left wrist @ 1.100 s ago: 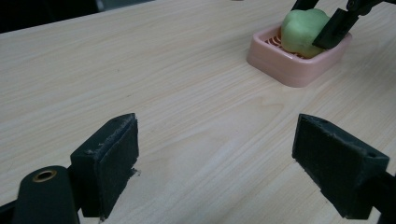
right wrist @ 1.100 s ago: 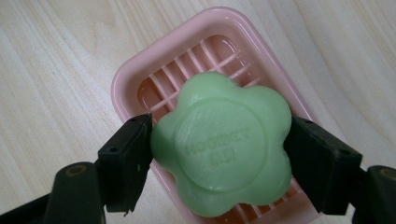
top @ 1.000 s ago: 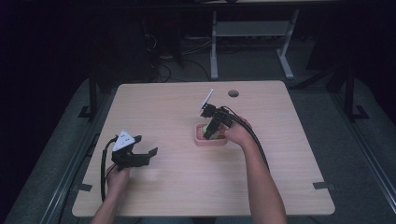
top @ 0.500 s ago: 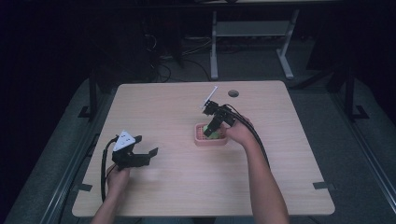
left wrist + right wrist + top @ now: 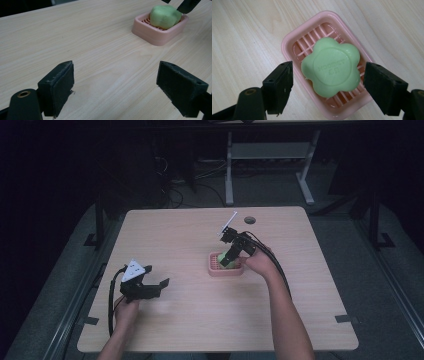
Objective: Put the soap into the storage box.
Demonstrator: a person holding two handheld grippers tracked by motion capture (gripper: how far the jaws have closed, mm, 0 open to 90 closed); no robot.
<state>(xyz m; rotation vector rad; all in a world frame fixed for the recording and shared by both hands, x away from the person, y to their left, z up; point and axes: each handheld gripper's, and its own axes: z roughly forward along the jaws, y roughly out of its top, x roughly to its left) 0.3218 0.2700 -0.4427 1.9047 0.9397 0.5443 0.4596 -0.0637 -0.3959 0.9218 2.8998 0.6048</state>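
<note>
Little is changing since the earlier frame: the right gripper (image 5: pixel 327 82) is staying poised over the green soap (image 5: pixel 330 73), and the left gripper (image 5: pixel 150 287) is staying parked near the table's (image 5: pixel 300 320) left edge. Both are standing with jaws wide, holding nothing. The flower-shaped soap is lying in the pink dish (image 5: pixel 287 42) near the table's middle, toward the far edge. It is probably firm, light and somewhat slippery, so gripping across two opposite lobes seems best. The dish's rim is crowding the jaws; nothing else is lying close by.
</note>
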